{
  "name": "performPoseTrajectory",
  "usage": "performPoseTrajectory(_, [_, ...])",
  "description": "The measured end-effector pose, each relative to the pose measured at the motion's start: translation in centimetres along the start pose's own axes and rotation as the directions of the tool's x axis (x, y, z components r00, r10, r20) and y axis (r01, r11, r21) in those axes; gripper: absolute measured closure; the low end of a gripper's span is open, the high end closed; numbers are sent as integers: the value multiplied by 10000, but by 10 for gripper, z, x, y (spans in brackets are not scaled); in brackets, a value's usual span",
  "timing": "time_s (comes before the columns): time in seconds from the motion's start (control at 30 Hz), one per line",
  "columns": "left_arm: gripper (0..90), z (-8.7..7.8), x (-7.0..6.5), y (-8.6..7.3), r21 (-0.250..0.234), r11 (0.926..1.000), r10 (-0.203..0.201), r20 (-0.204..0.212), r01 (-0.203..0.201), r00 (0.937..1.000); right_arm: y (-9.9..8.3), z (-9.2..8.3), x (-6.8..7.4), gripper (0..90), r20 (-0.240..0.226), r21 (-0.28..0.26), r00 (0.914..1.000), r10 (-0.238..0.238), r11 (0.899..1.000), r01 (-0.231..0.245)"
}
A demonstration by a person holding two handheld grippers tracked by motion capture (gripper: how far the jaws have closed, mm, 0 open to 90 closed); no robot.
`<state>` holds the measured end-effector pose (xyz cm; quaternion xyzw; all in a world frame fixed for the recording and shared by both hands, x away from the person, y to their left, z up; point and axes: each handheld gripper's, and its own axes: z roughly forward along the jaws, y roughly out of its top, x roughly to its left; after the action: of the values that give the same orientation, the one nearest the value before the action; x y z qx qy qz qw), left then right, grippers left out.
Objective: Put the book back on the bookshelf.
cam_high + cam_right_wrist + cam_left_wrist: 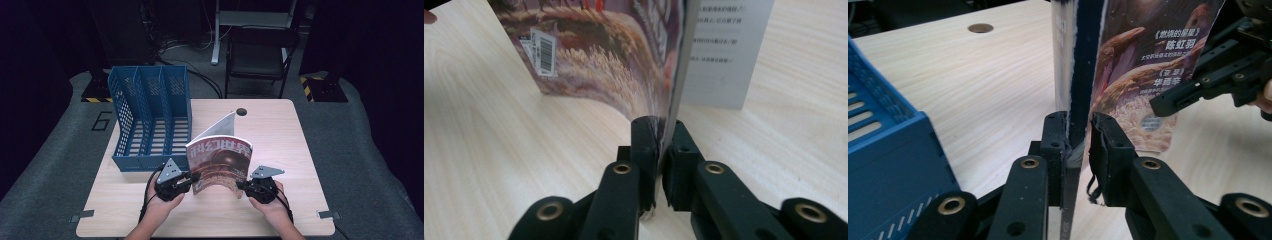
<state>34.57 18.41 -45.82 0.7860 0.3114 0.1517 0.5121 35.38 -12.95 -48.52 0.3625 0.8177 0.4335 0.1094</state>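
Observation:
A magazine with a reddish-brown cover stands upright on its bottom edge near the table's front, bowed, with one page fanned out behind. My left gripper is at its left edge and my right gripper at its right edge. In the left gripper view the spine runs between the jaws of the left gripper, with a thin gap beside one pad. The right gripper shows beyond the cover there. In the right gripper view the page edge sits between the slightly parted jaws of the right gripper.
A blue three-slot file rack stands at the table's left, just behind my left hand, and its corner is close in the left gripper view. The wooden table has a cable hole at the back. A black chair stands beyond.

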Motion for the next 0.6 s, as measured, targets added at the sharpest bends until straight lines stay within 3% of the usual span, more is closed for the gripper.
performPoseTrajectory(0.1, [757,-1,-3,0,8,10000,-82,36,82,10000,-2,-3,-1,766,-227,19,9995,201,9998,-201])
performPoseTrajectory(0.17, [739,-3,-3,1,102,9999,-58,196,56,9998,-1,-7,-1,708,-253,-268,9995,189,9994,-196])
performPoseTrajectory(0.2, [717,-4,-4,3,28,9997,-235,341,234,9991,0,-13,-1,666,-298,-551,9991,316,9979,-332])
performPoseTrajectory(0.37, [688,-8,-5,9,-24,9999,-165,394,166,9991,1,-21,-2,665,-449,-956,9979,476,9941,-517])
performPoseTrajectory(0.6, [661,-10,-4,16,17,9993,-364,637,364,9973,4,-29,-1,670,-588,-1574,9966,575,9853,-661])
